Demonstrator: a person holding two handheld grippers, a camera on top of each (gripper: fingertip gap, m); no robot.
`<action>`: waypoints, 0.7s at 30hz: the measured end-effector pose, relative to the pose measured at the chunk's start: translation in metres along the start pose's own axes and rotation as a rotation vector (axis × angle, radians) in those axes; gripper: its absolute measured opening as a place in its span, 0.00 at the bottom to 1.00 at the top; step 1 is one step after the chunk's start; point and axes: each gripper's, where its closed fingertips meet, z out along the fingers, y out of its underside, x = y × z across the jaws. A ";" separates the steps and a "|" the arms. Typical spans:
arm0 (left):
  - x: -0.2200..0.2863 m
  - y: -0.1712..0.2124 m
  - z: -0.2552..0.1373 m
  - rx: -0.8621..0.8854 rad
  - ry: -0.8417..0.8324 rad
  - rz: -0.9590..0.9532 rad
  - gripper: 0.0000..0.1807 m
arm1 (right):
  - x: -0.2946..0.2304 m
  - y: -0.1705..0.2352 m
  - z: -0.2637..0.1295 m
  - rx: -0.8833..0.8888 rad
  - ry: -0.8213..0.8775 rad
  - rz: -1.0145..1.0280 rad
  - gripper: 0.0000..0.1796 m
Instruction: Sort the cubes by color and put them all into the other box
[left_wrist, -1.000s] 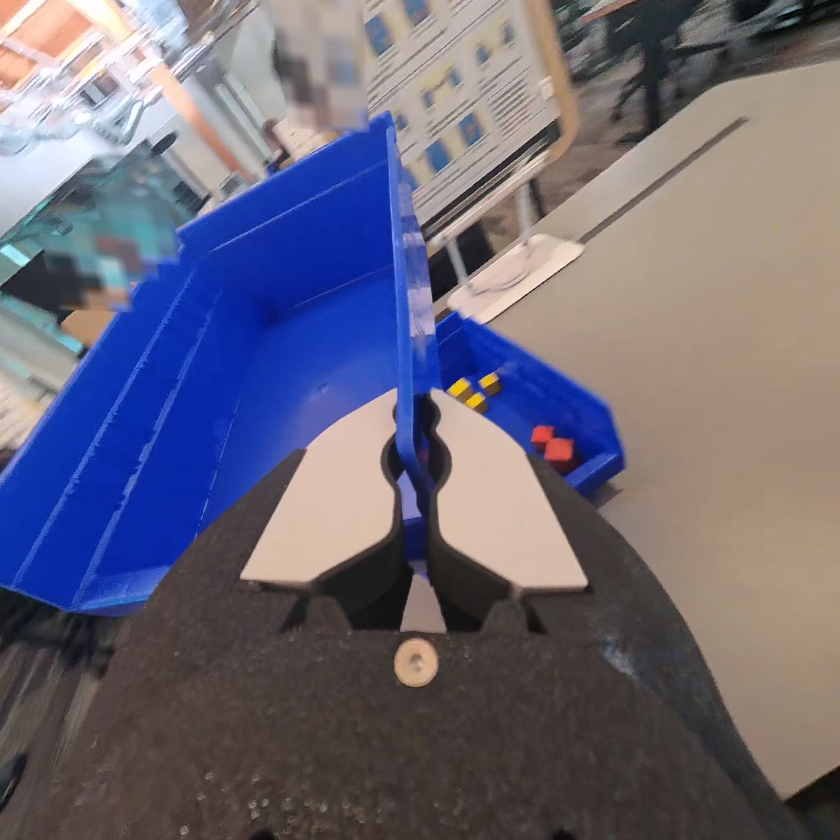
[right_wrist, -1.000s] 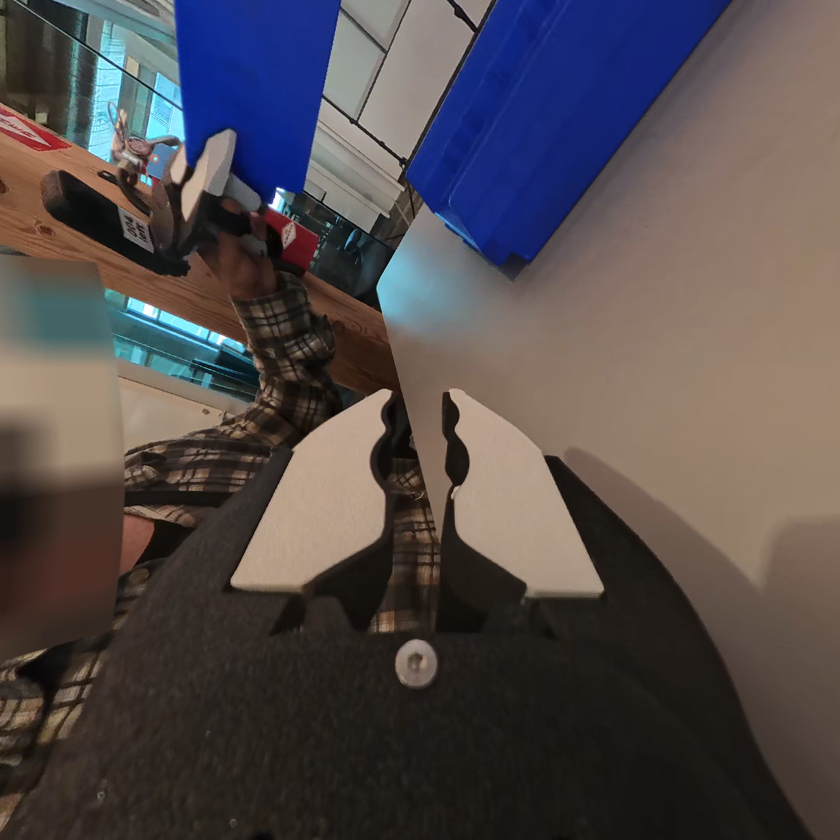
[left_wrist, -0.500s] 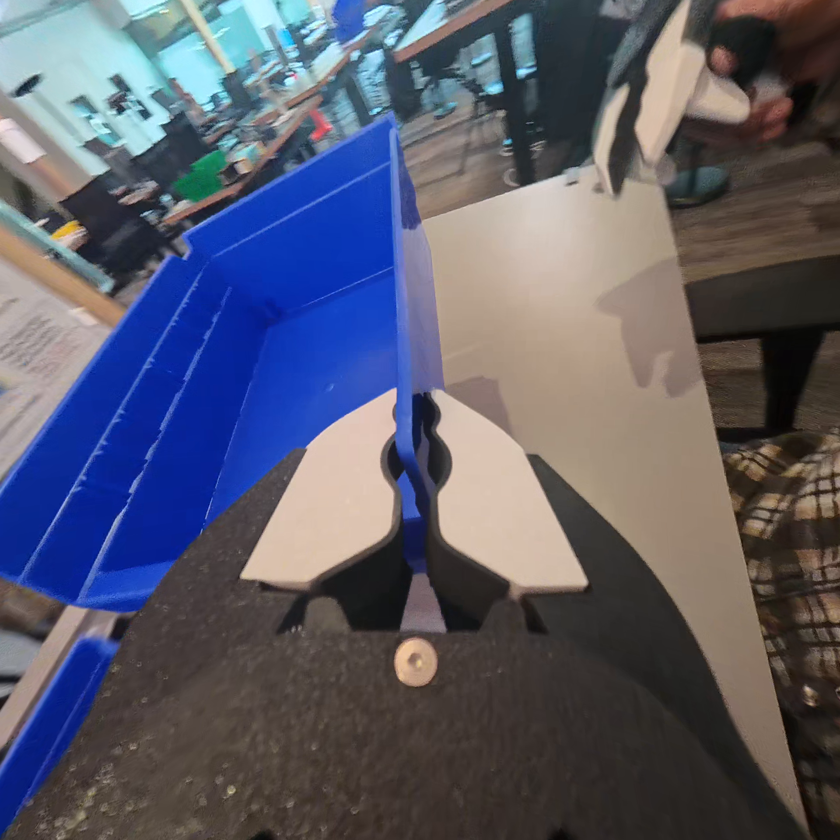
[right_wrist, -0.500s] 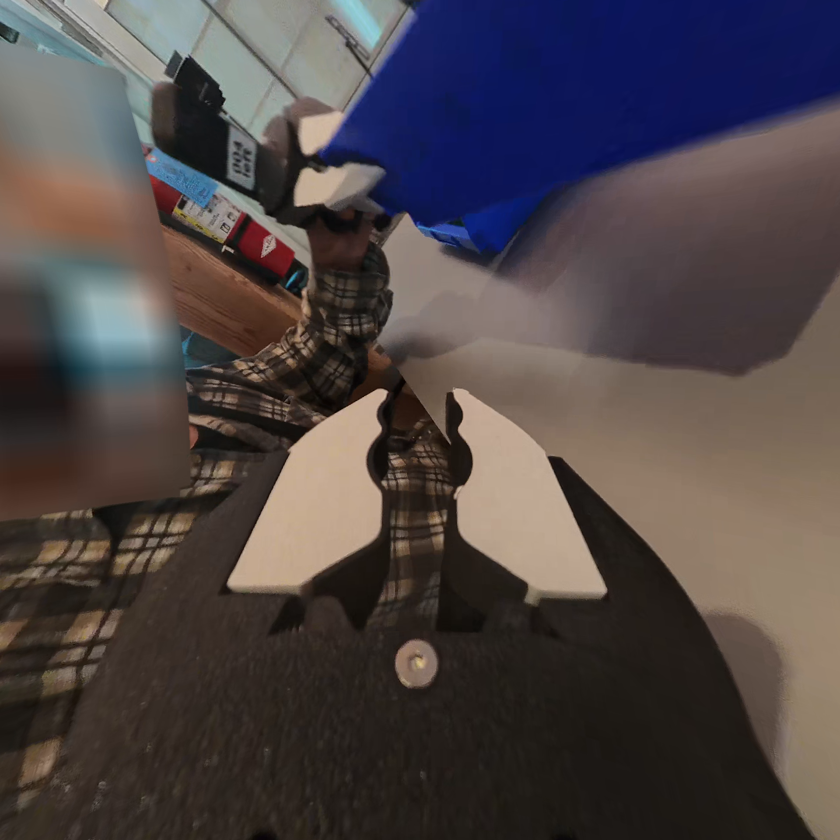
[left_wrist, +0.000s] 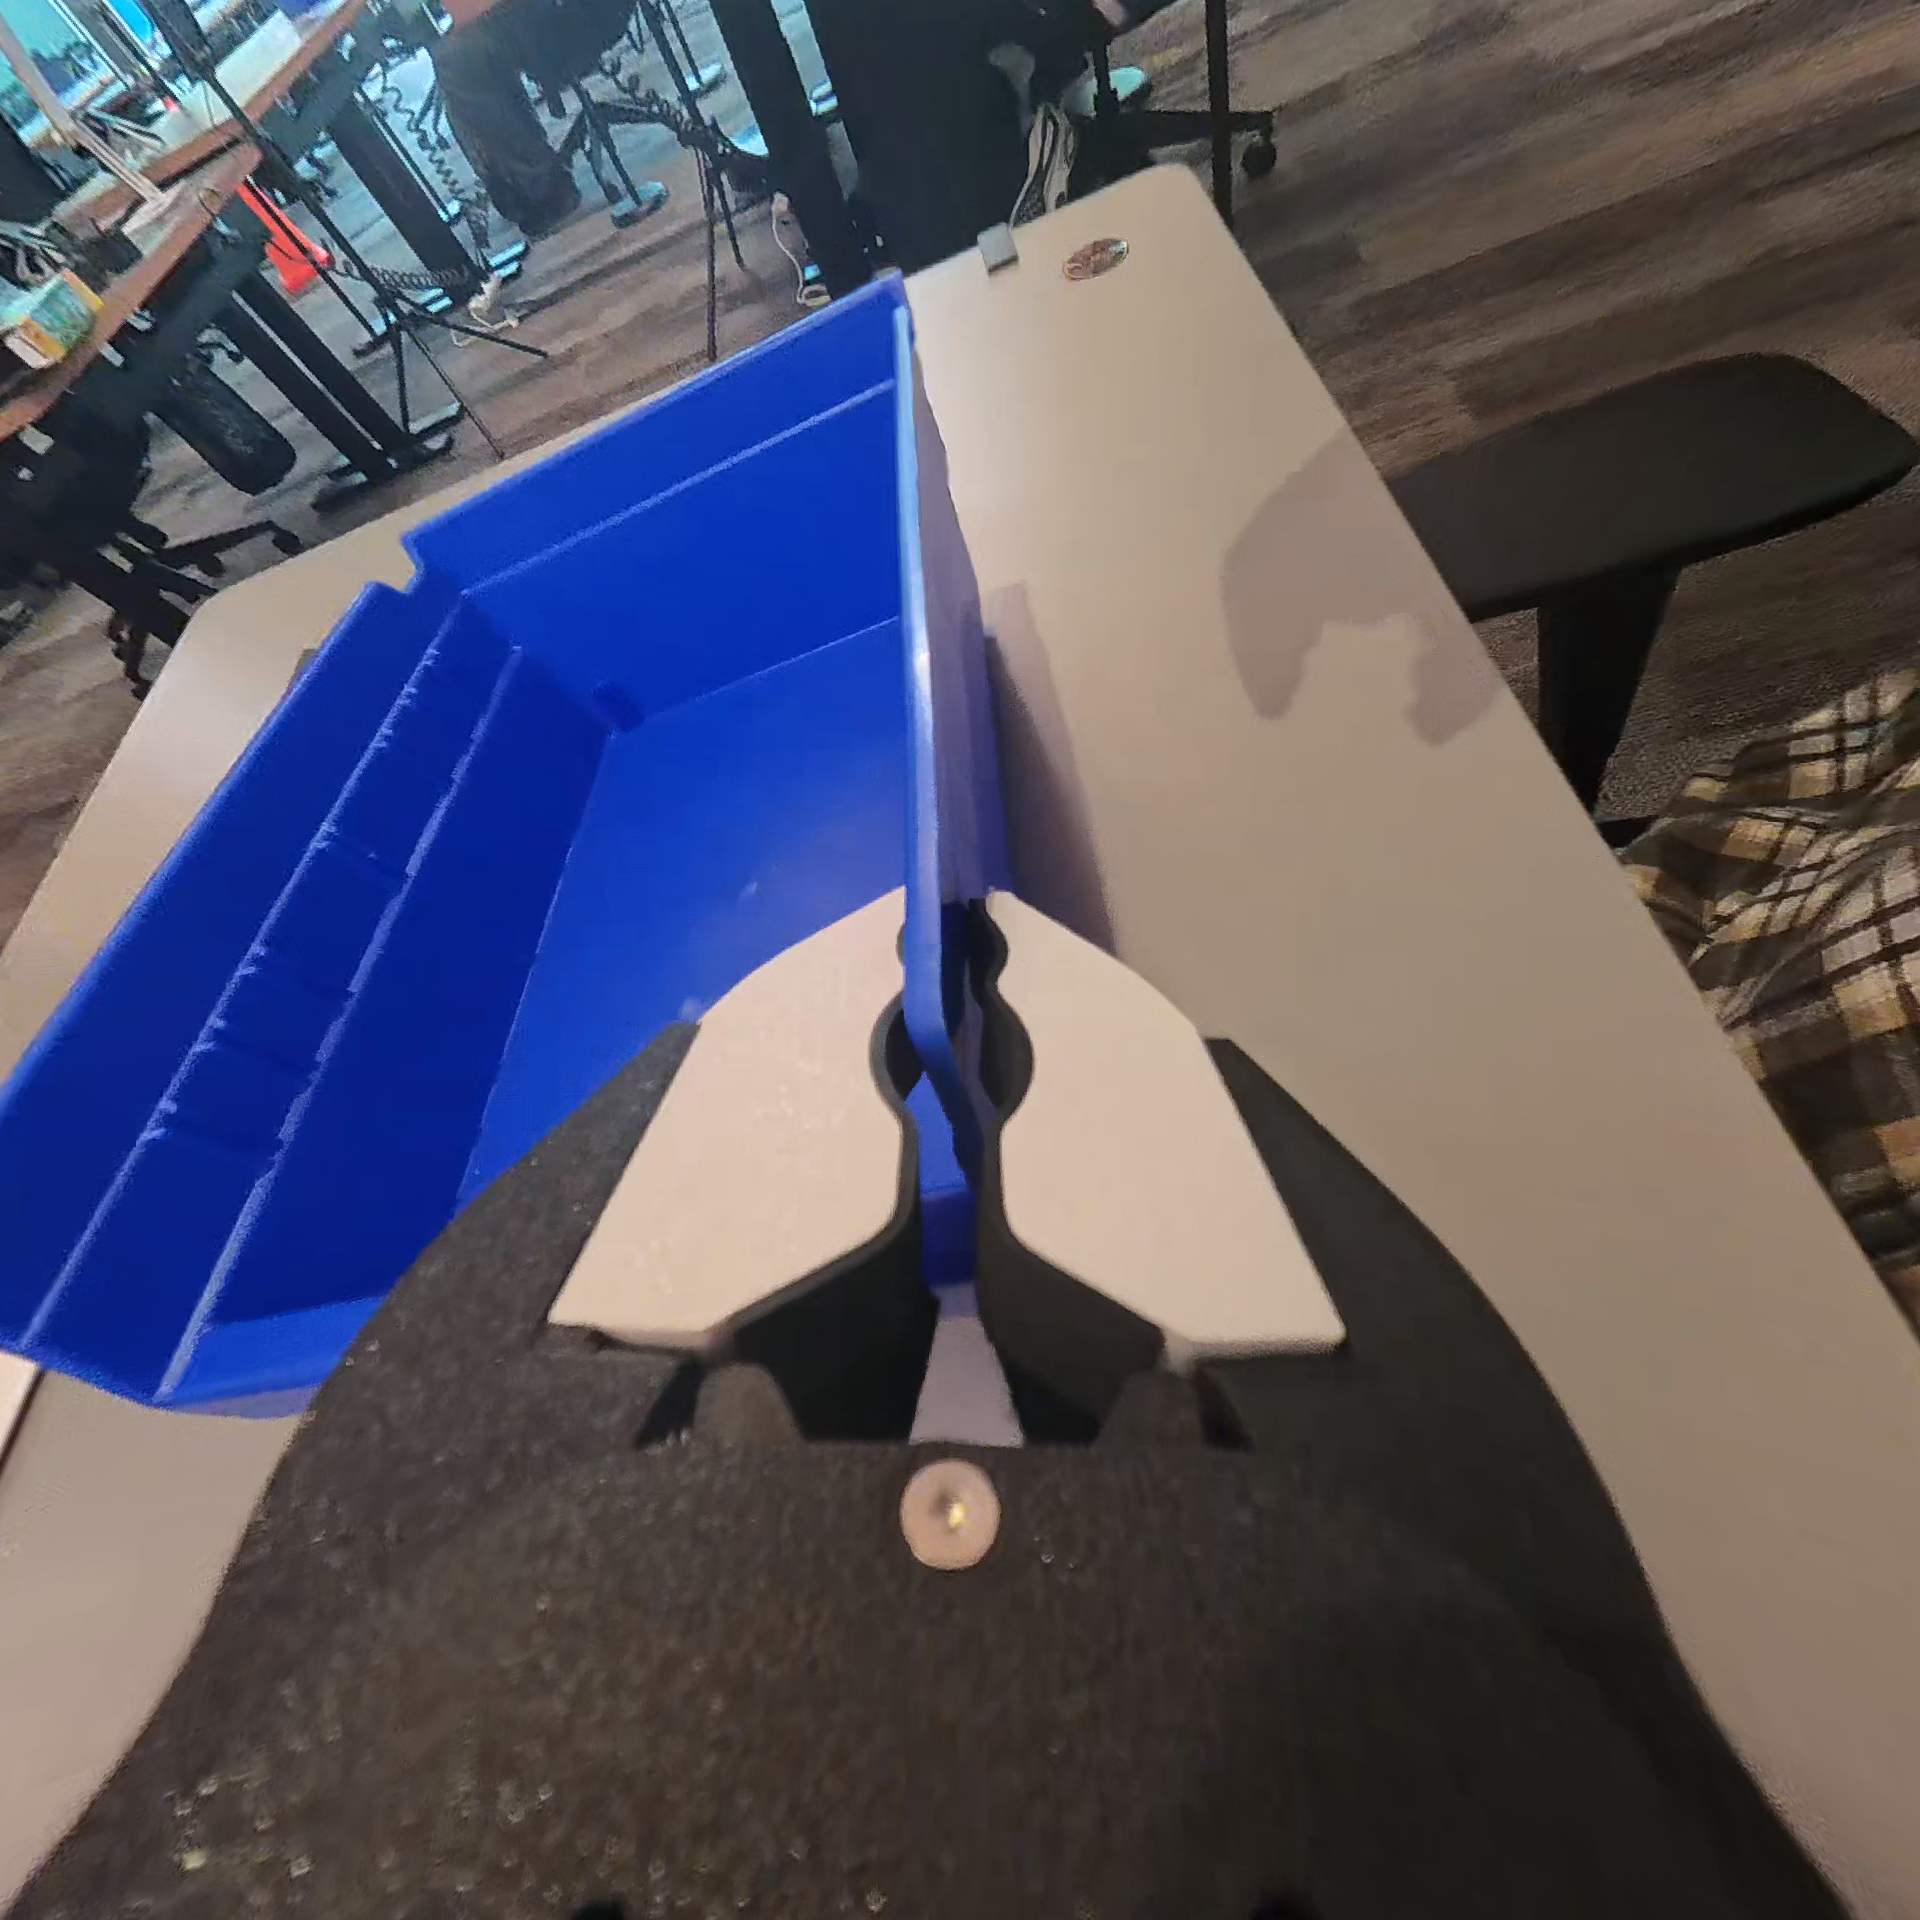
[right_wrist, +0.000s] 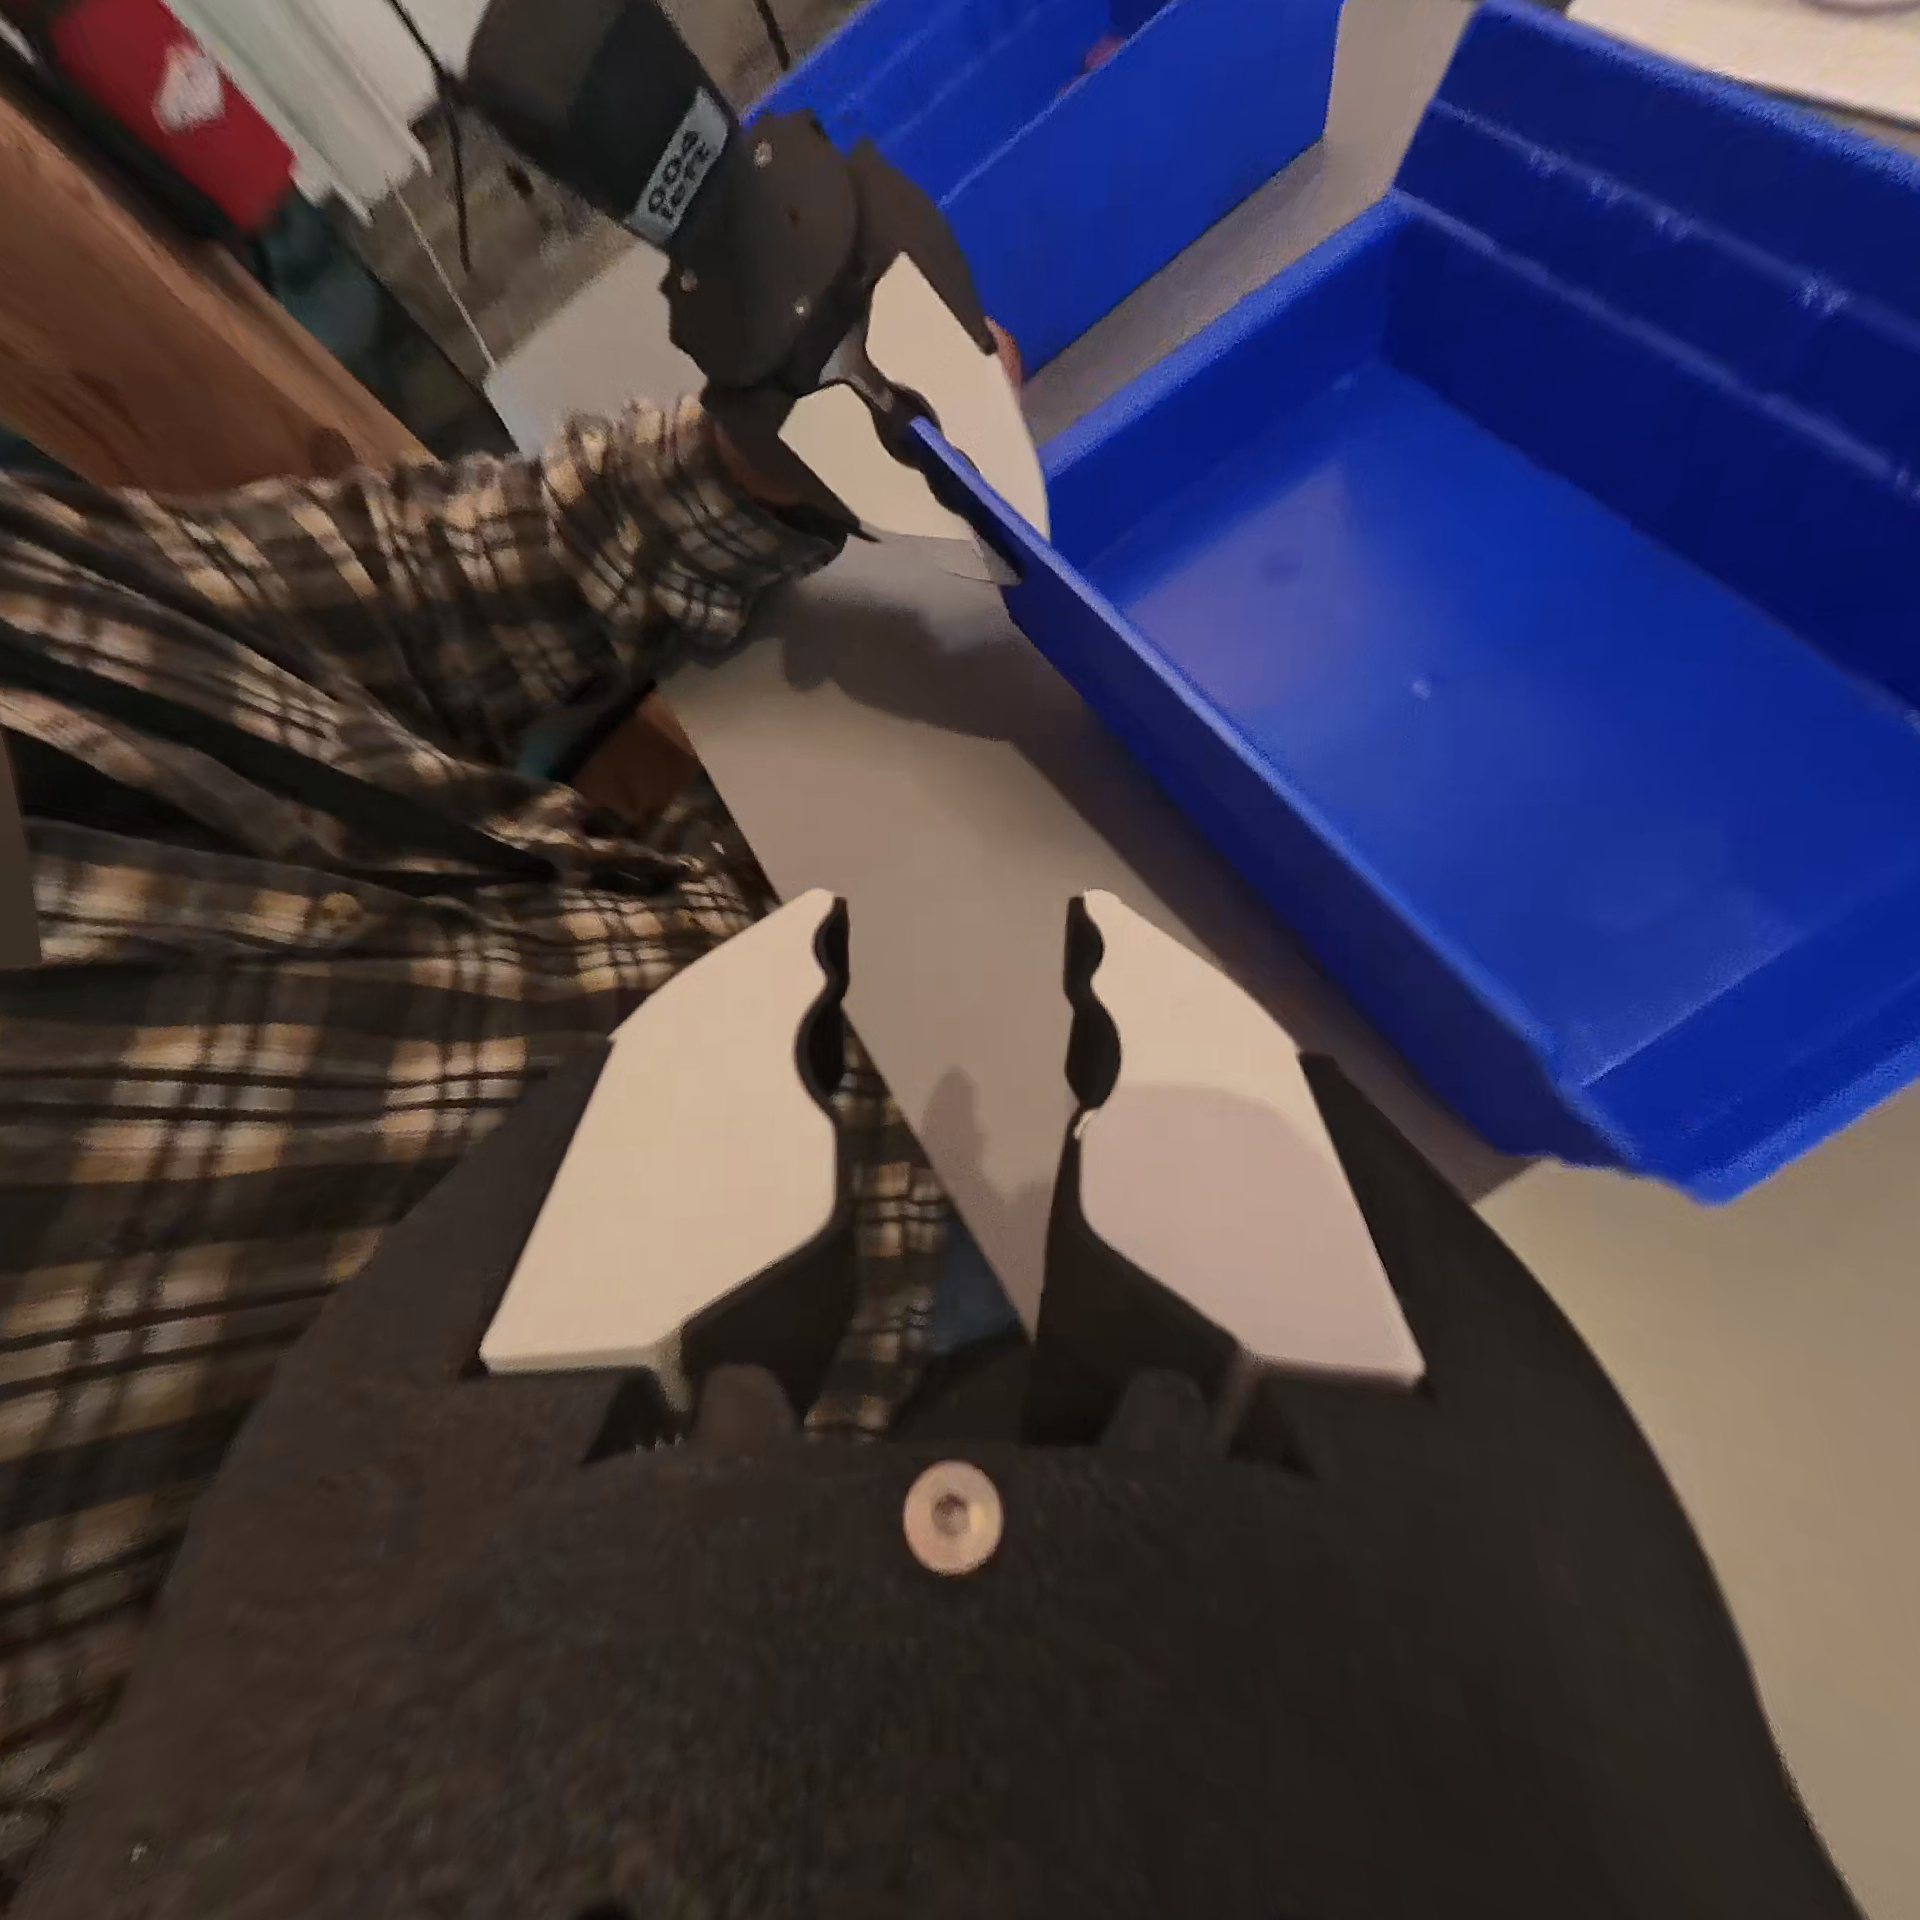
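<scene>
Pinching the side wall of the empty blue box (left_wrist: 665, 831), left hand-held gripper (left_wrist: 940, 935) is clamped tight, likely to steer it on the counter (left_wrist: 1299, 831). Right hand-held gripper (right_wrist: 956, 914) hovers part-open, empty. Second box (right_wrist: 1091, 135) behind; cubes not visible.

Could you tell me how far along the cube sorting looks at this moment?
Done: the blue box in hand looks empty, no cubes inside. In hand: the left gripper is shut on its side wall, seemingly near the table; the right gripper is open and holds nothing. Left: unclear, since the other box shows only partly, so sorting cannot be confirmed.
</scene>
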 end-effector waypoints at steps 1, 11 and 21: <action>-0.001 0.002 0.001 0.015 -0.004 -0.006 0.03 | 0.003 -0.004 0.006 -0.028 0.013 -0.050 0.23; -0.003 -0.001 -0.025 0.097 -0.043 -0.231 0.22 | 0.020 -0.034 0.092 -0.389 0.035 -0.501 0.33; -0.024 -0.033 -0.182 0.197 -0.385 -0.369 0.34 | 0.005 -0.036 0.185 -0.649 -0.040 -0.671 0.30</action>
